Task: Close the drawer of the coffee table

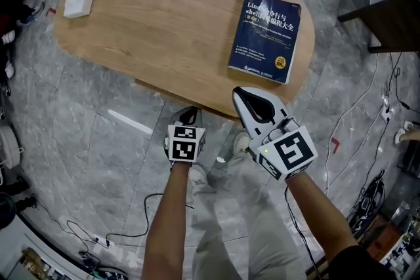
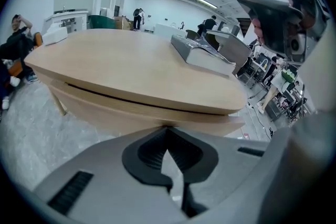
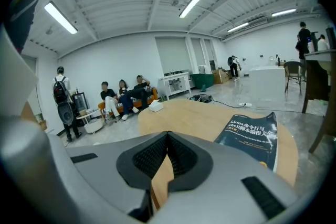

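Note:
The oval wooden coffee table fills the top of the head view. Its drawer front runs under the tabletop, with a thin dark gap above it, and shows as a narrow ledge poking out below the near edge. My left gripper is shut and empty, its tips right at the drawer front. My right gripper is also shut and empty. It is held higher, over the table's near edge, and points across the tabletop.
A dark blue book lies on the table's right half and a white box at its far left. Cables trail over the grey floor. A dark table stands at upper right. Several people sit beyond.

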A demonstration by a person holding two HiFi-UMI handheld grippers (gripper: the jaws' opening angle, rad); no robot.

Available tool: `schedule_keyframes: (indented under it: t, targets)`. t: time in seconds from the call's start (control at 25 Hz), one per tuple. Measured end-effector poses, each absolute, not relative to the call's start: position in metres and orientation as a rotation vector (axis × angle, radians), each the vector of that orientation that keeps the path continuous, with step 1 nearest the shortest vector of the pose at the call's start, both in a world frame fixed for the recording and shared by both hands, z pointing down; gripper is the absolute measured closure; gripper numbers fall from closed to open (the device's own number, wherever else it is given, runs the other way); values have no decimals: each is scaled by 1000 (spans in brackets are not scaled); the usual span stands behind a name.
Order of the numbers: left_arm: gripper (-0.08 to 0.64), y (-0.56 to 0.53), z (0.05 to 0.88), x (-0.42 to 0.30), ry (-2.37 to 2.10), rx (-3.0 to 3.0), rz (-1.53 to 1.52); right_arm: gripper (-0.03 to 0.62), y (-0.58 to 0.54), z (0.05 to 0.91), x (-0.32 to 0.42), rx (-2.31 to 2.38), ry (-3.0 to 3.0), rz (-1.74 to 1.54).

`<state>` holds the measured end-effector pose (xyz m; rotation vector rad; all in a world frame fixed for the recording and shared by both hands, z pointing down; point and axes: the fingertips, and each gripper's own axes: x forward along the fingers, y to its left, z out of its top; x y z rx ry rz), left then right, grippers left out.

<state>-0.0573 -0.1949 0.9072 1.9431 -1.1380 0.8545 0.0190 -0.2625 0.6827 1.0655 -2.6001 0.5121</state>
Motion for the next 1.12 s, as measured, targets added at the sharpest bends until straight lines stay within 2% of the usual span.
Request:
schedule_keyframes:
  t: [1.12]
  targets:
    - [562, -215, 903, -48, -1151, 1929, 859, 581, -255, 690, 41, 1081, -2543, 572]
